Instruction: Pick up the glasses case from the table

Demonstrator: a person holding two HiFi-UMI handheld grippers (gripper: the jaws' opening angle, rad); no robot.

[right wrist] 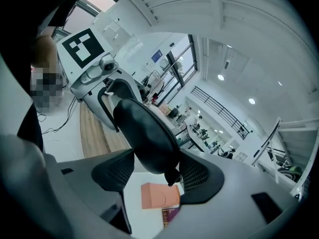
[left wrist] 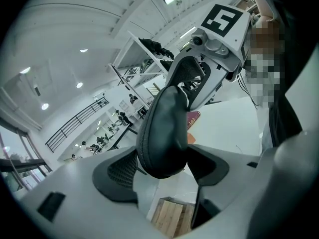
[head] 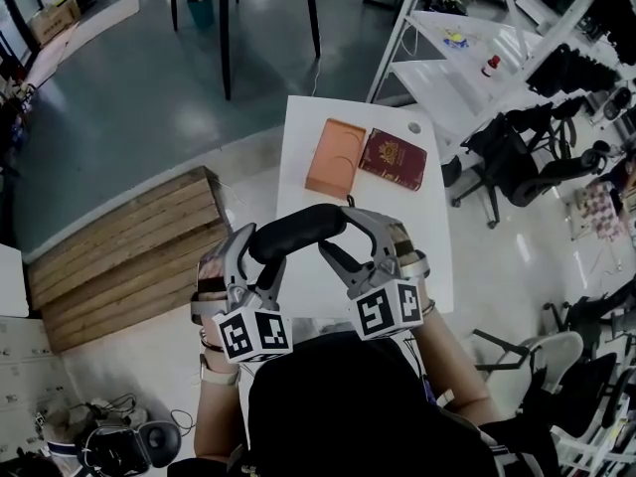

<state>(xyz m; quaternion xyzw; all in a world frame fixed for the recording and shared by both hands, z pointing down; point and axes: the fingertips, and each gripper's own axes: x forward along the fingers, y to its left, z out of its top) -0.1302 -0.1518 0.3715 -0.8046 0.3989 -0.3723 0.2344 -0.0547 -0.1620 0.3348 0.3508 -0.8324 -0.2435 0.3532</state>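
Above the surface (head: 417, 241), close to my chest, the black glasses case (head: 298, 229) hangs clear, spanning the gap between both tools. The left tongs (head: 260, 254) are spread wide and pinch its left end between the pads, and the right tongs (head: 346, 238) grip the other end the same way. Nothing else is in either pair. Farther out on the surface lie an orange tray (head: 335, 157) and a maroon booklet (head: 393, 159), just beside each other. I judge the case light, with a fairly stiff shell and a zip seam round its edge. The rounded, tapering ends and smooth skin look apt to slide out of the pads, so I would rather grip a little inboard, flat across the broad faces, and squeeze only gently
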